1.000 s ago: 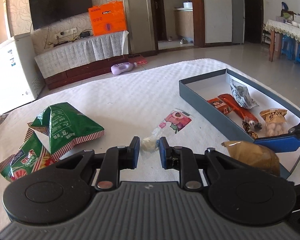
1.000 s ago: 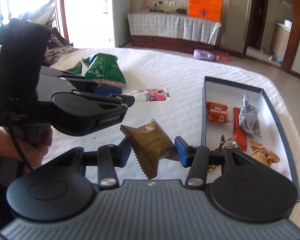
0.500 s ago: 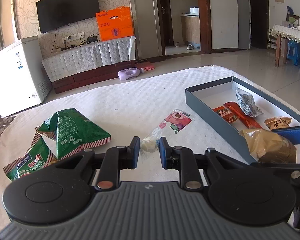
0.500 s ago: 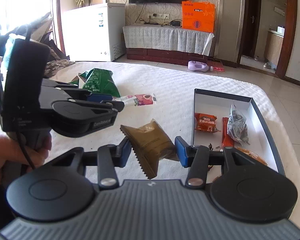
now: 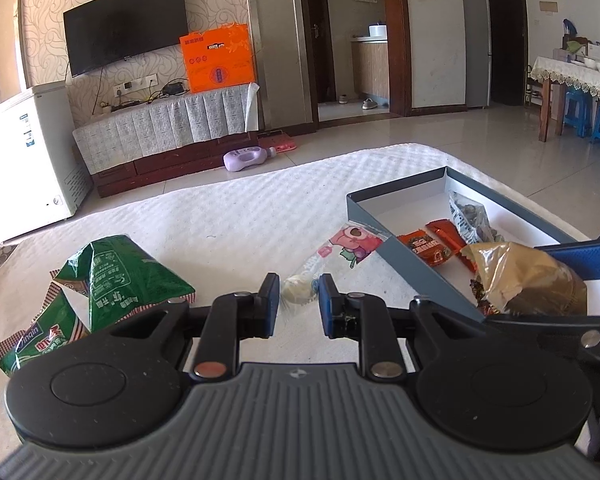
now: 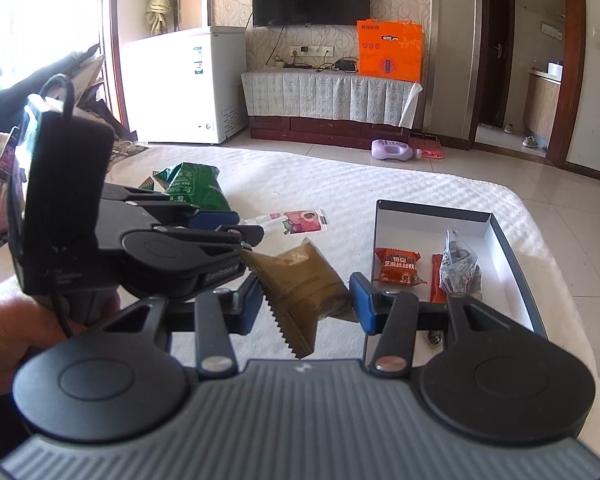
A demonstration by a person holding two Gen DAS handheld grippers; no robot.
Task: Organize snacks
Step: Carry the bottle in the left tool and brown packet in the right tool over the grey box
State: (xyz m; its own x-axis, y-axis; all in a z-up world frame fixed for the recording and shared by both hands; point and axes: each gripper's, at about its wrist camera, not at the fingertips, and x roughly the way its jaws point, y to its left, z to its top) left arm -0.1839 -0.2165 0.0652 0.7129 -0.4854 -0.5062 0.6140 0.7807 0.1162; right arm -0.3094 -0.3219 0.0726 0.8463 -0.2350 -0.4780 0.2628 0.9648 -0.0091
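Note:
My left gripper (image 5: 299, 304) is shut on the white-candy end of a clear candy packet (image 5: 352, 240) with a pink picture, which sticks out ahead just over the bed. My right gripper (image 6: 306, 304) is shut on a brown foil snack packet (image 6: 300, 276), which hangs above the bed beside the left wall of the blue-grey box (image 6: 516, 264). In the left wrist view the brown packet (image 5: 528, 276) shows at the right, by the box's near wall (image 5: 420, 272). An orange-red packet (image 6: 398, 266) and a clear bag of dark seeds (image 6: 458, 264) lie inside the box.
Two green snack bags (image 5: 128, 276) lie on the white quilted bed (image 5: 220, 216) to the left. A person's hand (image 6: 20, 328) holds the left gripper's handle. The bed's far edge drops to a tiled floor with a purple bottle (image 5: 244, 158).
My right gripper has drifted slightly upward with the brown packet still in it. The left gripper has barely moved and keeps hold of the candy packet.

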